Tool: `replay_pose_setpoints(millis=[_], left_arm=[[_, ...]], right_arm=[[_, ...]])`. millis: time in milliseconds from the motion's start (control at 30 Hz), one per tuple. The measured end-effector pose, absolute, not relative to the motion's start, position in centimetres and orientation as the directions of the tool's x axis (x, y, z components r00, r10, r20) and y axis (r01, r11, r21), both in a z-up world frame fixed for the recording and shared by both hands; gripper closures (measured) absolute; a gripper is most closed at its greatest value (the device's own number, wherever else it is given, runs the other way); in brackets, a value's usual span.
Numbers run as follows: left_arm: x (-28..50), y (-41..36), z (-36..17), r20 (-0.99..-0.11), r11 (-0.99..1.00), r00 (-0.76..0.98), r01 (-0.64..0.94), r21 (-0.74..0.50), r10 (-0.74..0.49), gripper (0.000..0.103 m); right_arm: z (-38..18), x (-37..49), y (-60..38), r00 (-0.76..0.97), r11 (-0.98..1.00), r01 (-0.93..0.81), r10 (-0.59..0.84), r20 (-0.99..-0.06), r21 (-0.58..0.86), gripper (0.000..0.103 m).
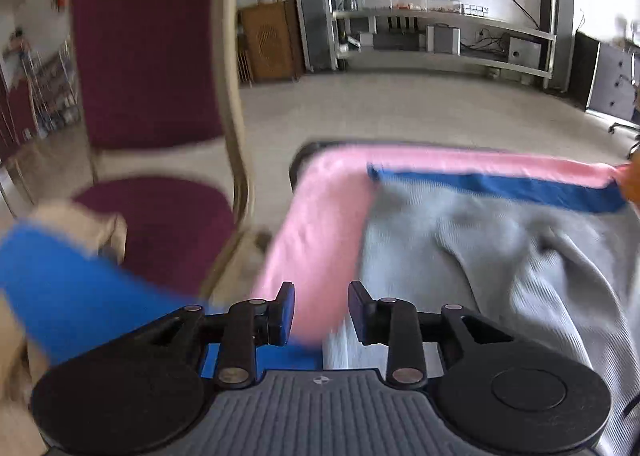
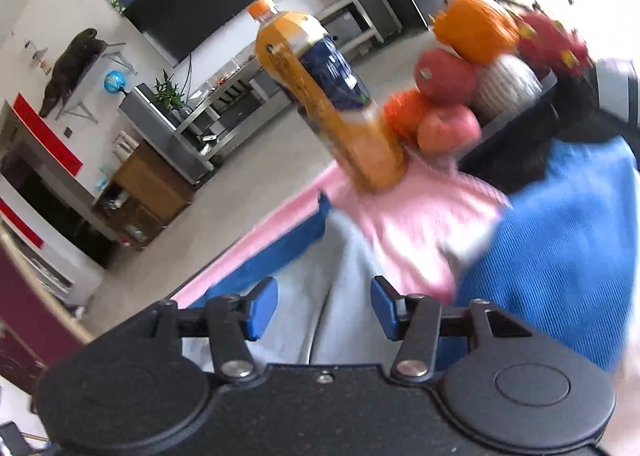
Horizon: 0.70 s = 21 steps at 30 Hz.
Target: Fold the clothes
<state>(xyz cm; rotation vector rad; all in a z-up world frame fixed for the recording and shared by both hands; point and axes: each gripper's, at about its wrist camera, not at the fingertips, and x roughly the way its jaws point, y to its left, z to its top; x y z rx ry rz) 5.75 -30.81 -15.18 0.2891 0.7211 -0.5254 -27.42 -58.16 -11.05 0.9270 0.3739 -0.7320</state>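
Note:
A grey ribbed garment with a blue band along its far edge lies crumpled on a pink cloth that covers the table. My left gripper hovers over the garment's left edge, its jaws apart and nothing pinched between them. A blurred blue piece of fabric hangs at the left and runs under the left finger. In the right wrist view my right gripper stands open above the grey garment. A large blue part lies to its right, over the pink cloth.
A maroon chair stands close to the table's left side. At the table's far right stand an orange drink bottle and a dark bowl piled with fruit. Beyond is open floor, a TV shelf and a wooden cabinet.

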Motion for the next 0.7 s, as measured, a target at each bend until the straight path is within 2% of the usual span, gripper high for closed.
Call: replay_pose_setpoints(millis=[100, 167, 200, 233, 333, 433, 500, 533, 567, 633, 700], left_arm=[[5.3, -29.9, -17.0, -0.730, 0.832, 0.593, 0.552, 0.062, -0.339, 0.075], [5.6, -31.0, -17.5, -0.715, 0.822, 0.608, 0.563, 0.083, -0.344, 0.079], [5.8, -31.6, -17.7, -0.706, 0.817, 0.617, 0.569, 0.093, -0.349, 0.079], [6.0, -32.4, -17.9, -0.696, 0.811, 0.623, 0.576, 0.100, -0.357, 0.078], [7.1, -34.7, -19.1, -0.678, 0.804, 0.643, 0.580, 0.126, -0.357, 0.074], [9.0, -35.6, -21.3, -0.725, 0.811, 0.592, 0.580, 0.079, -0.352, 0.076], [9.8, -36.0, -22.3, -0.742, 0.820, 0.603, 0.557, 0.128, -0.294, 0.075], [10.1, -36.1, -22.8, -0.755, 0.825, 0.605, 0.542, 0.160, -0.251, 0.068], [10.5, -35.8, -23.0, -0.773, 0.836, 0.588, 0.530, 0.144, -0.239, 0.068], [10.7, -35.3, -22.8, -0.783, 0.845, 0.577, 0.518, 0.131, -0.233, 0.068], [9.8, -35.5, -22.7, -0.773, 0.832, 0.597, 0.527, 0.176, -0.215, 0.068]], right_arm=[[-12.5, -27.8, -57.2, 0.688, 0.378, 0.725, -0.386, -0.614, 0.575, 0.053], [-13.8, -26.7, -57.5, 0.650, 0.382, 0.759, -0.392, -0.651, 0.528, 0.062], [-14.4, -25.9, -57.6, 0.624, 0.391, 0.779, -0.404, -0.669, 0.491, 0.074], [-14.9, -25.1, -57.8, 0.605, 0.401, 0.791, -0.407, -0.684, 0.462, 0.080], [-16.6, -22.8, -59.1, 0.613, 0.436, 0.779, -0.377, -0.695, 0.450, 0.080], [-19.0, -21.3, -60.4, 0.645, 0.399, 0.752, -0.280, -0.711, 0.525, 0.080], [-20.5, -20.9, -61.0, 0.641, 0.364, 0.753, -0.216, -0.737, 0.548, 0.080], [-21.2, -20.9, -61.4, 0.612, 0.351, 0.774, -0.206, -0.763, 0.527, 0.088], [-21.6, -21.2, -61.8, 0.561, 0.336, 0.813, -0.232, -0.795, 0.476, 0.103], [-21.2, -22.8, -62.5, 0.499, 0.287, 0.862, -0.331, -0.801, 0.418, 0.103], [-20.5, -24.0, -62.5, 0.495, 0.260, 0.868, -0.373, -0.785, 0.424, 0.103]])
